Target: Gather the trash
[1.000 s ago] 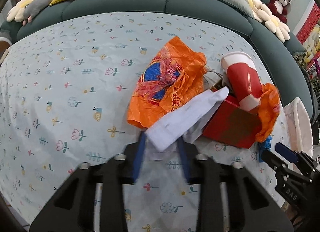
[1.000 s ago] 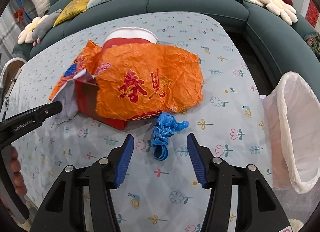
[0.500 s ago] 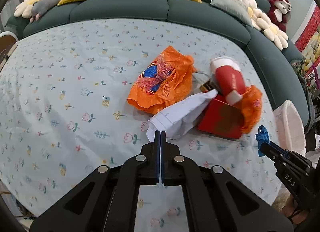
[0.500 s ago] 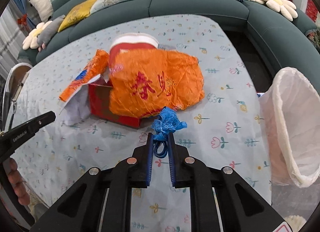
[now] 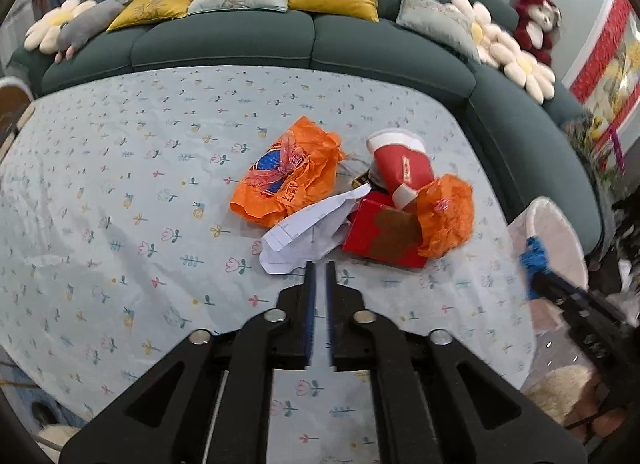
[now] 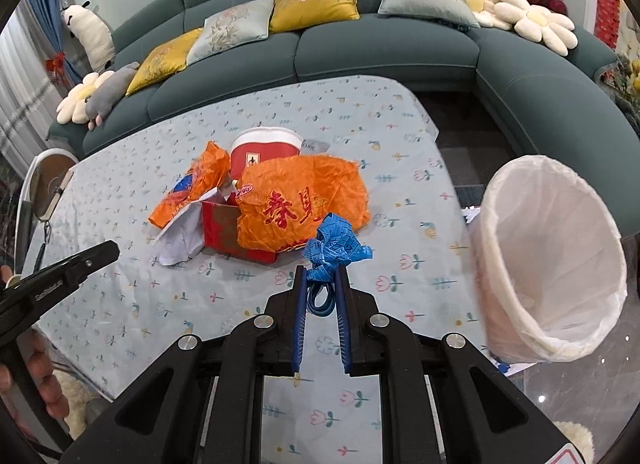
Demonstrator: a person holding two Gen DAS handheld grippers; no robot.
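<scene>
My right gripper [image 6: 321,270] is shut on a crumpled blue tape [image 6: 336,244], held above the flowered table [image 6: 120,304]. The same tape [image 5: 534,258] shows at the right edge of the left wrist view. My left gripper [image 5: 320,266] hangs over the table with its jaws opening and nothing between them. Just beyond its tips lies a white paper [image 5: 308,229]. Behind that sit an orange bag [image 5: 288,175], a tipped red cup [image 5: 402,165], a red box [image 5: 384,234] and an orange wrapper [image 5: 444,215].
A bin with a white liner [image 6: 552,264] stands off the table's right edge, tilted toward me. A dark green sofa [image 5: 240,39] with cushions curves round the far side. A white chair [image 6: 44,183] stands at the left. A person's fingers [image 6: 36,364] hold the left tool.
Both grippers rose and drew back from the pile. The right one shut on the blue tape and lifted it. The left one shut at the paper's edge, then parted slightly; the paper stayed down.
</scene>
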